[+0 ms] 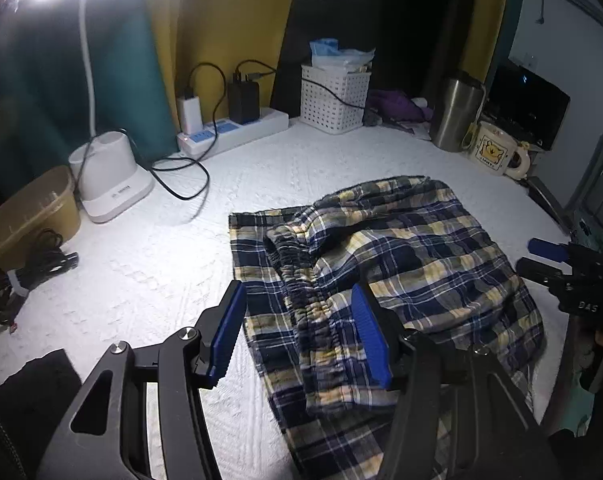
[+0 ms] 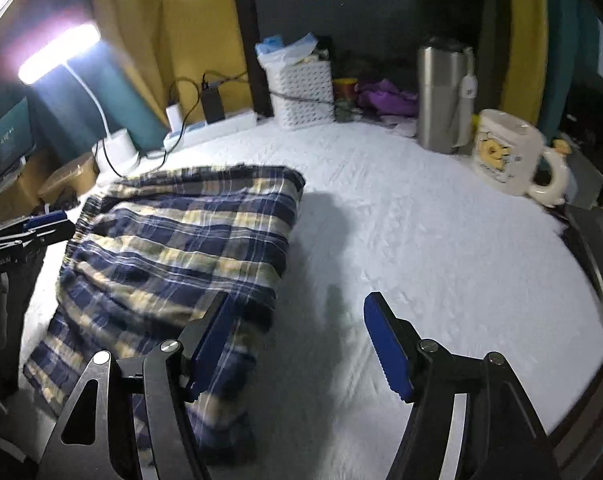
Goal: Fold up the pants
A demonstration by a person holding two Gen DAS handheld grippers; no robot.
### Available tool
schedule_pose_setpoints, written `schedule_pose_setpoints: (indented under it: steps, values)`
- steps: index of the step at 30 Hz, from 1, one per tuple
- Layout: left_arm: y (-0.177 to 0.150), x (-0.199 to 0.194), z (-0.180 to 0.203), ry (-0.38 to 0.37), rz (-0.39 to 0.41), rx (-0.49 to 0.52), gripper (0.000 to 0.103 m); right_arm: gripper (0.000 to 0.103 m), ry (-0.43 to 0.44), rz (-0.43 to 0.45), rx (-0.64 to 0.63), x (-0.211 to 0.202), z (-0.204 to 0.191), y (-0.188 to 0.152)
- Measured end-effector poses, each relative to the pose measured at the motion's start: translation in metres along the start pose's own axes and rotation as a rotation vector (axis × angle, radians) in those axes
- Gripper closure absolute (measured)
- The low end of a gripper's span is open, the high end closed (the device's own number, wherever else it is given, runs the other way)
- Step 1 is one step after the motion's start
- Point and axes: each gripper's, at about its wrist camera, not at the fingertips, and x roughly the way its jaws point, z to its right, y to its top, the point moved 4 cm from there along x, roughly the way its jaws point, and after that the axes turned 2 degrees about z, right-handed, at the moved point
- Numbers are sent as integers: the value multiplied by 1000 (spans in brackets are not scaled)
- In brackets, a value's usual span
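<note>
Blue, yellow and white plaid pants (image 1: 421,248) lie folded over on a white quilted surface (image 1: 181,264). Their gathered elastic waistband (image 1: 301,292) runs toward me. My left gripper (image 1: 297,292) hovers open over that waistband, which lies in the gap between the blue pads without either pad pressing on it. In the right wrist view the pants (image 2: 181,240) fill the left side. My right gripper (image 2: 297,300) is open beside their right edge, its left finger over the cloth, bare white surface between its fingers. Each gripper shows at the other view's edge: right gripper (image 1: 537,258), left gripper (image 2: 41,224).
Along the back stand a white lamp base (image 1: 113,184), a power strip (image 1: 237,128) with chargers and cables, a white perforated basket (image 1: 333,96), a steel tumbler (image 1: 455,112) and a cream mug (image 1: 497,152). A tan bowl (image 1: 33,216) and coiled cables sit far left.
</note>
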Motion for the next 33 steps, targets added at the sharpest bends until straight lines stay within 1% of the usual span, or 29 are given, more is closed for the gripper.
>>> schedule_pose_setpoints:
  steps: [3,5,6,8,11,13,16,17,19,21,24,29,31,33]
  values:
    - [-5,18,-1,26,-49,14,49,34,-77,-66,-50,22,2,-11]
    - [-10,30,-5,41,-84,15,48,34,-78,-63,-36,23,7,-14]
    - [-12,33,-8,42,-91,8,46,34,-92,-65,-38,22,10,-14]
    - [-13,36,-13,43,-95,-4,45,34,-119,-73,-32,23,20,-13]
    - [-10,37,-17,62,-99,1,45,34,-111,-74,6,20,33,-10]
    - [-5,33,-17,58,-92,2,45,34,-113,-63,11,16,39,-4]
    - [8,21,-16,67,-46,16,45,34,-104,-43,20,12,40,7]
    - [16,15,-15,58,-16,15,45,34,-100,-37,20,11,40,10]
    - [28,8,-14,44,20,7,45,34,-90,-25,16,11,39,18]
    - [36,7,-14,33,34,8,45,34,-80,-18,12,14,37,25]
    - [42,12,-11,29,34,24,45,34,-62,-12,5,21,32,35]
    - [42,23,-5,6,15,39,44,34,-26,-16,9,37,23,47]
    - [41,27,-2,-6,8,44,39,34,-2,-20,4,44,16,51]
    - [40,32,-1,-11,-2,49,37,34,20,-24,-1,50,10,54]
